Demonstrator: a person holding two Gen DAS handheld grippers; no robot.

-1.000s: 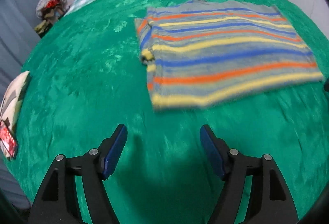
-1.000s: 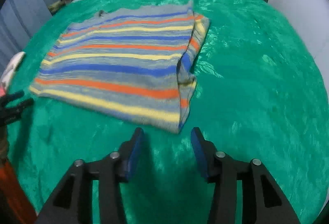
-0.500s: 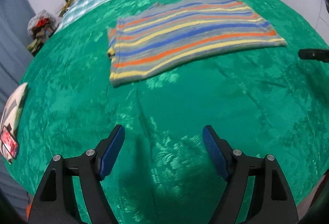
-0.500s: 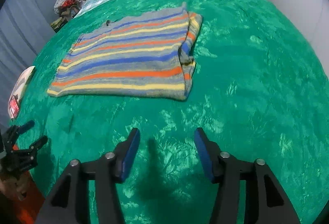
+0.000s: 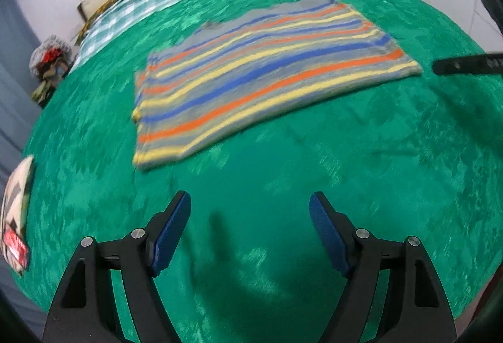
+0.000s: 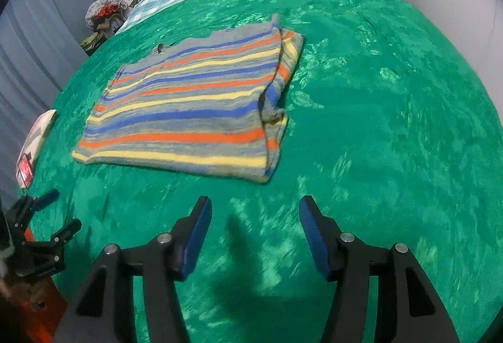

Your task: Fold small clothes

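Both grippers: black angular frames, silver screws, blue pads lining the jaws

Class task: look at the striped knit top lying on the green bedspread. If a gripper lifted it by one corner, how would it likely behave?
The striped knit top would probably droop, since it lies limp. Its folded right edge looks loose and would likely fall open. It seems light, barely denting the green bedspread.

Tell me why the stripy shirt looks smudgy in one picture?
Left wrist view: the stripy shirt is smeared by motion blur. Right wrist view: the same shirt is sharper, with shiny glare patches on the green blanket. Both views bulge from the fisheye lens.
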